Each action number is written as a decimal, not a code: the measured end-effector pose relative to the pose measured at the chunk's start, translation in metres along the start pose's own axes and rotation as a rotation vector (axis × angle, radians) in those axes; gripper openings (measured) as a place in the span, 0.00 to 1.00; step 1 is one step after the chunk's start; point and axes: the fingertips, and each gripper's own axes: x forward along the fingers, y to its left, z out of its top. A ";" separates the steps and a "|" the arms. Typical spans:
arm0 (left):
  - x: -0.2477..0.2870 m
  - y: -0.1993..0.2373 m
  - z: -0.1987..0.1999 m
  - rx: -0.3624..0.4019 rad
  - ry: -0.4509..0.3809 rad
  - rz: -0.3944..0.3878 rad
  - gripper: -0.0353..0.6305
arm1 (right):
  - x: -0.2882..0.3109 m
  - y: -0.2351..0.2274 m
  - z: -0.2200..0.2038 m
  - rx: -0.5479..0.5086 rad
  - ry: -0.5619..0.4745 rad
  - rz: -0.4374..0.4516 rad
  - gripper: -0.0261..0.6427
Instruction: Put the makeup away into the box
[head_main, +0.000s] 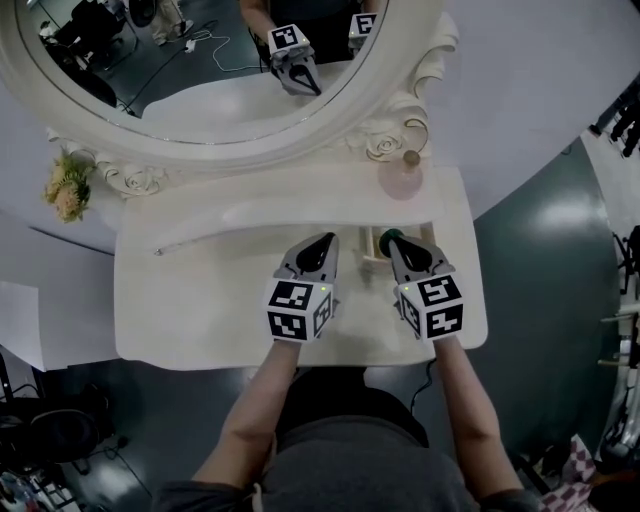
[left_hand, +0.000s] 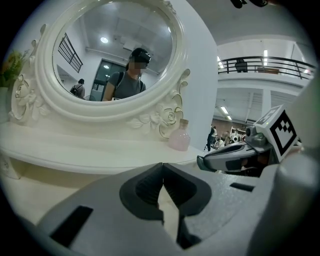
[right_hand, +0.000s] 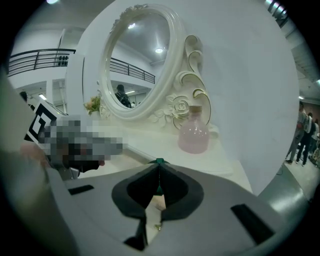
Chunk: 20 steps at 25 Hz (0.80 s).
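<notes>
While my right claw (head_main: 394, 242) pinches green makeup (right_hand: 159, 161) by the mid-frame box (head_main: 368, 252), contents unclear, my left claw (head_main: 324, 241) is shut, empty.

Glossy cream dresser (head_main: 200, 300), translucent pink bottle (head_main: 403, 178)

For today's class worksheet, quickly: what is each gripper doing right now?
Left gripper: closed, empty.
Right gripper: closed on a thin green item.

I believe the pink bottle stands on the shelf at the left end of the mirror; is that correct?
Not quite. The pink bottle stands on the shelf at the right end of the mirror, as the head view shows; the flowers are at the left end.
</notes>
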 end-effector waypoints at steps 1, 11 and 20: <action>0.000 0.001 -0.001 -0.003 0.002 0.002 0.06 | 0.002 0.000 -0.002 -0.001 0.010 0.003 0.05; 0.001 0.008 -0.003 -0.025 0.011 0.019 0.06 | 0.016 0.001 -0.018 -0.023 0.123 0.025 0.05; 0.001 0.010 -0.004 -0.031 0.014 0.022 0.06 | 0.020 0.003 -0.025 -0.076 0.202 0.014 0.05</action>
